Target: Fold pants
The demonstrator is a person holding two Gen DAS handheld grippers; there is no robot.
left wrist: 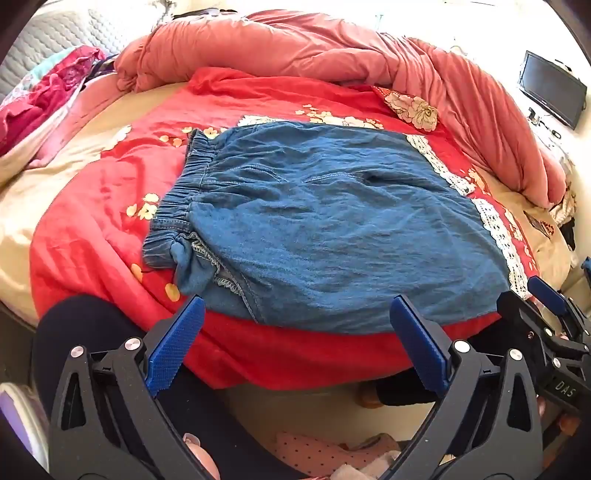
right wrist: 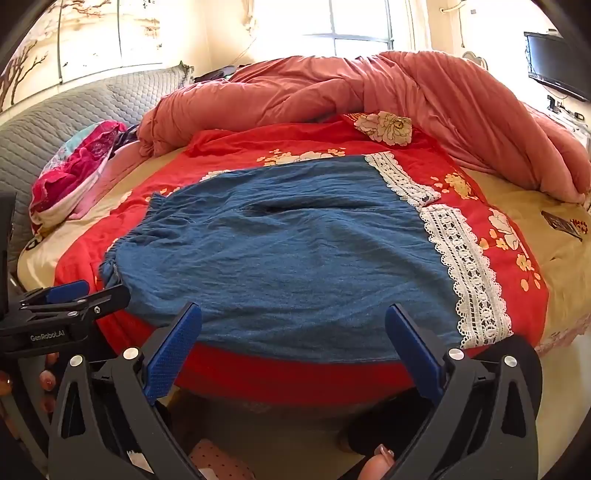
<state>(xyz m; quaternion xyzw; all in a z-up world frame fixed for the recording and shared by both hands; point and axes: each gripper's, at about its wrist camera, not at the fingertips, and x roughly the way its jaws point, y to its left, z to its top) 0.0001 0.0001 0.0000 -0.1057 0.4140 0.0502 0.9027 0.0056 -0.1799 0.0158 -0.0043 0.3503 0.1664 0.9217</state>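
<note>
The blue pants (left wrist: 332, 229) lie flat on the red bedcover (left wrist: 103, 206), near the near edge of the bed, waistband to the left and white lace hems (right wrist: 461, 258) to the right. The left gripper (left wrist: 295, 339) and right gripper (right wrist: 293, 347) hover at this near edge, both spread wide and grasping nothing, probably ready to take the cloth for folding.

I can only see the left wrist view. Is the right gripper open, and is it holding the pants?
Observer: The right gripper is wide open and empty, pointing at the near edge of the pants.
Operator: Does the lace reach that near edge?
Observer: Yes, the lace runs right down to it, just right of the gripper.
Operator: What's behind the bed?
Observer: A bright window, beyond the pink quilt.
</note>
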